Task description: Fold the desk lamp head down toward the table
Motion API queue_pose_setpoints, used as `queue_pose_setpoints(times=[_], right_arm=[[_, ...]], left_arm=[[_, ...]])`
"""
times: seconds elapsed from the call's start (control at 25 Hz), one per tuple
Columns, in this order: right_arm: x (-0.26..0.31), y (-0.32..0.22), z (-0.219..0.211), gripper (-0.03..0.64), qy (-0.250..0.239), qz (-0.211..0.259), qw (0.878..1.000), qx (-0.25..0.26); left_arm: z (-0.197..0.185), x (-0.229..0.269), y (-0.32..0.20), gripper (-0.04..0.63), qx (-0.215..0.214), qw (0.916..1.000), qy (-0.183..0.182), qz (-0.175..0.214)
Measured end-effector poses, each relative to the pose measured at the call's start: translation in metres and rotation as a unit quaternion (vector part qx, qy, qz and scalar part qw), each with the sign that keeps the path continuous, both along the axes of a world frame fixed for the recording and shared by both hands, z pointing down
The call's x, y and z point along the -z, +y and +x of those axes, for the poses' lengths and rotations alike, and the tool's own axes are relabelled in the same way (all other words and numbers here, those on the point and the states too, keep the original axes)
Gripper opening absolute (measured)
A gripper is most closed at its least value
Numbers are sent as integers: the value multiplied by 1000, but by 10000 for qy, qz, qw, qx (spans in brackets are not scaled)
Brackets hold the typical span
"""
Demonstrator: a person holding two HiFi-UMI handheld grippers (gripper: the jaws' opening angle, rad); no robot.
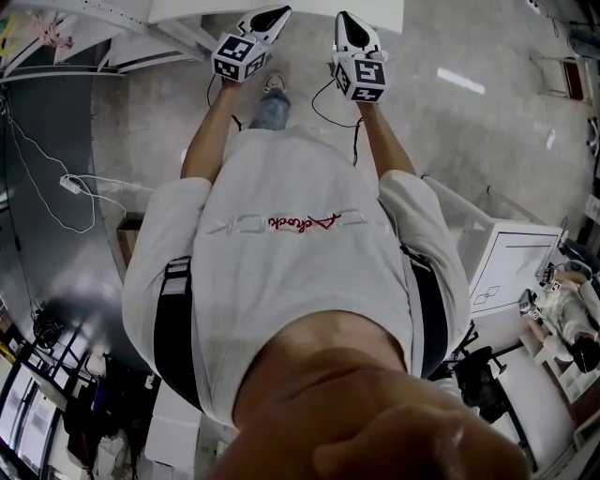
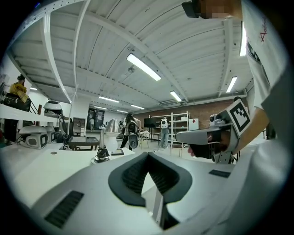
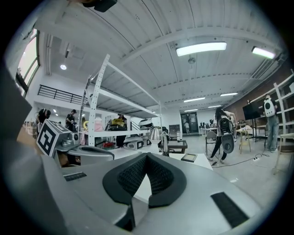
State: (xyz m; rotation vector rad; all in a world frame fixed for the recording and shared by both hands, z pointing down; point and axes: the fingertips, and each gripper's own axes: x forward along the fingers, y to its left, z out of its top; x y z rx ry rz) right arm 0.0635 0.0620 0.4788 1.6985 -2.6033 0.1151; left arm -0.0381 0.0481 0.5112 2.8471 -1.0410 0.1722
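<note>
The desk lamp (image 2: 101, 146) stands upright on a white table (image 2: 41, 165), with a silver head, a thin column and a dark base with a coiled cable. It is some way ahead of both grippers; in the right gripper view the lamp (image 3: 161, 137) shows just above the jaws. My left gripper (image 2: 147, 157) is shut with nothing between its pads. My right gripper (image 3: 146, 156) is shut and empty too. In the head view the left gripper (image 1: 272, 17) and right gripper (image 1: 347, 21) are held side by side, out in front of the person's body.
A tablet-like dark slab (image 3: 189, 157) lies on the table near the lamp. Behind are a dark table (image 2: 82, 142), shelving (image 3: 98, 114), a metal rack (image 2: 177, 128) and people standing (image 2: 131, 131). A white cabinet (image 1: 511, 267) and floor cables (image 1: 56, 187) flank the person.
</note>
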Motion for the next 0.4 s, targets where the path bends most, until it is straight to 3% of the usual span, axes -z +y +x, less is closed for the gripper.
queue_pose_setpoints(times=[0.4], right_arm=[[8,21,5,6,10,48,10000,-43]], left_arm=[[13,8,20,26,-85,9999,18,72]])
